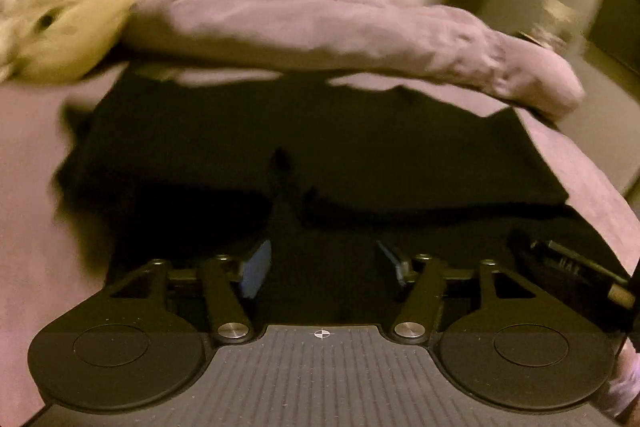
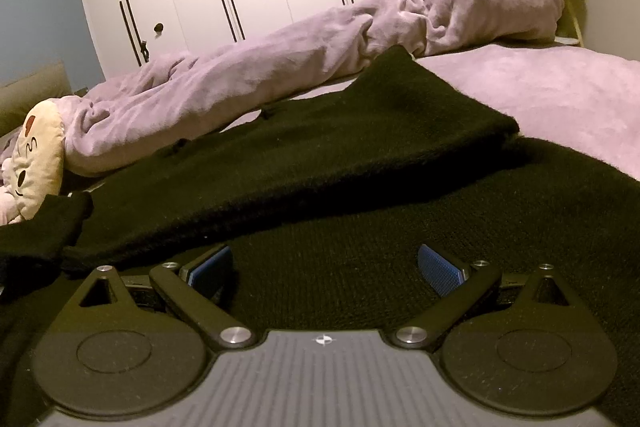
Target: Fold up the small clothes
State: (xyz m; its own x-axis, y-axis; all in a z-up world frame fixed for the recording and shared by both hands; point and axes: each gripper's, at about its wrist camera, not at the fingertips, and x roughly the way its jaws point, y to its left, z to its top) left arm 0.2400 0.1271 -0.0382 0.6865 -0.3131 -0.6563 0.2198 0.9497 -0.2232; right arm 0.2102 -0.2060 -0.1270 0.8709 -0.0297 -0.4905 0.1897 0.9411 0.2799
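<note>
both sets of jaws stand wide apart with nothing between their blue pads: the left gripper (image 1: 322, 267) hangs low over the near part of the black knit garment (image 1: 312, 147), the right gripper (image 2: 326, 269) sits just above the same dark knit (image 2: 304, 147), which lies spread on the bed (image 2: 560, 99) with one panel already folded over. the risk, as i judge it, is a pinch that catches only the top layer, or both layers plus the purple sheet, since black on black hides the edges; dragging then would undo the fold. the left view is blurred, so edge position is uncertain. a rolled purple duvet (image 2: 320, 55) and a plush toy (image 2: 36, 155) lie beyond. no containers are visible.
</note>
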